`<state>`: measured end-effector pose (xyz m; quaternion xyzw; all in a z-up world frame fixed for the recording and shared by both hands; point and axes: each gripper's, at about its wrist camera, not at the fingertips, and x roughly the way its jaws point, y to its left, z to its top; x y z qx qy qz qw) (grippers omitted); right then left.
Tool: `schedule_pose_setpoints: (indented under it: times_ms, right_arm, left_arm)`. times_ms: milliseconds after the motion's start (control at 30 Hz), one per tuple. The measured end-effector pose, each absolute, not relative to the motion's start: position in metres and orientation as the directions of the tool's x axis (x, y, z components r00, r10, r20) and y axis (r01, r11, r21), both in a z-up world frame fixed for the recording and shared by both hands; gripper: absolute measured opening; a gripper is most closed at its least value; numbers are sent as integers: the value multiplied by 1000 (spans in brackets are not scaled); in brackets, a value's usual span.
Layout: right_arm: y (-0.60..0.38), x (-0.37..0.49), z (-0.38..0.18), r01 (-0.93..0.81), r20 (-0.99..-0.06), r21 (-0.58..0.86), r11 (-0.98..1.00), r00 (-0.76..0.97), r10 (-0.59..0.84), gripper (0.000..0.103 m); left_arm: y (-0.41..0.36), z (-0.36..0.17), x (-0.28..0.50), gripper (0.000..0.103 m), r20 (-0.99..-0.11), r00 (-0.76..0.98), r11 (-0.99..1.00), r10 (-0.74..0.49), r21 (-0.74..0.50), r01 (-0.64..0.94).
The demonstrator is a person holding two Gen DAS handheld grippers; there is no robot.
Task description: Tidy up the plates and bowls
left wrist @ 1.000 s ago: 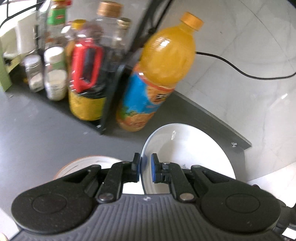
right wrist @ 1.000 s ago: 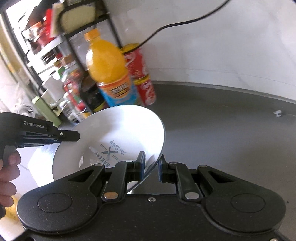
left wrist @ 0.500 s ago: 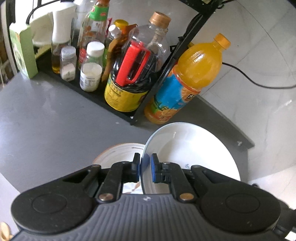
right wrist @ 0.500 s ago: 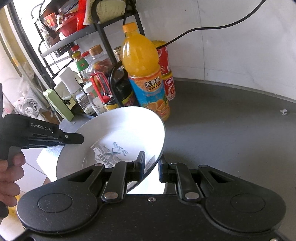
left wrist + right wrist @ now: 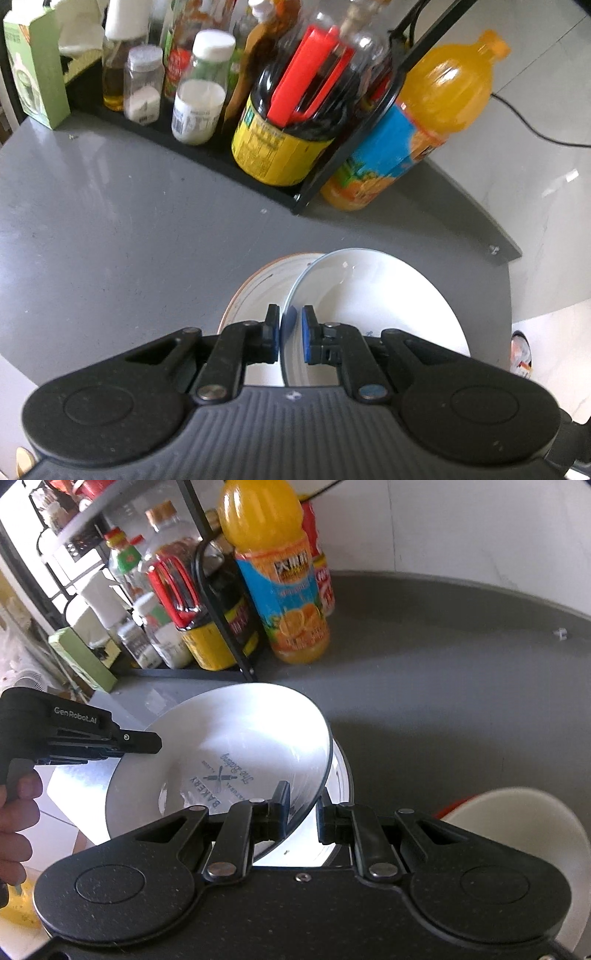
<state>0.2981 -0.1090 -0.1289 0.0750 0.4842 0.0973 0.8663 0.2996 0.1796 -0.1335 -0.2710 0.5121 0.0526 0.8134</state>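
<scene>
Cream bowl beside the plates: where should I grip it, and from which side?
Pinch the cream bowl by its rim from above, one finger inside the wall, one outside: it sits mouth up, seemingly too wide to span. Right gripper must first release the white plate.

Grey tabletop (image 5: 110,221) gleams under daylight, pale marble wall (image 5: 461,524) behind. A black rack (image 5: 332,162) crowds the corner with bottles, an orange juice bottle (image 5: 280,572) beside it, cable (image 5: 535,133) trailing along the wall.

I am looking at a home kitchen. A grey countertop (image 5: 110,206) carries a black rack (image 5: 207,147) crowded with condiment bottles (image 5: 199,107). An orange juice bottle (image 5: 284,587) stands beside it.
</scene>
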Motion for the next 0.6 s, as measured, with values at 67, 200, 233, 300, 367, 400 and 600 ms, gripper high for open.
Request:
schedule_pose_setpoints:
  times_ms: [67, 200, 233, 300, 367, 400, 600]
  right_arm:
    - [-107, 295, -134, -82, -831, 218, 972, 507, 229, 14]
    - [-105, 291, -141, -60, -841, 211, 976, 498, 213, 15]
    - [-105, 291, -144, -53, -842, 212, 976, 497, 210, 15]
    - [-105, 291, -147, -43, -845, 210, 977, 495, 203, 15]
    - [-106, 291, -149, -35, -849, 206, 978, 491, 197, 15]
    - [-105, 292, -150, -33, -850, 206, 978, 488, 196, 15]
    - [-101, 295, -158, -36, -860, 202, 979, 471, 195, 15]
  left_arm:
    - [181, -142, 303, 10, -870, 452, 850, -196, -381, -364]
    - [183, -152, 307, 10, -876, 433, 858, -212, -379, -346]
    - [184, -155, 308, 10, -877, 428, 861, -218, -379, -339]
    - [184, -159, 311, 10, -880, 416, 866, -231, -381, -325]
    - [183, -163, 313, 10, -882, 408, 874, -236, -376, -308]
    - [183, -165, 314, 10, -884, 402, 876, -238, -374, -303]
    - [181, -177, 317, 10, -895, 376, 888, -242, -361, -286]
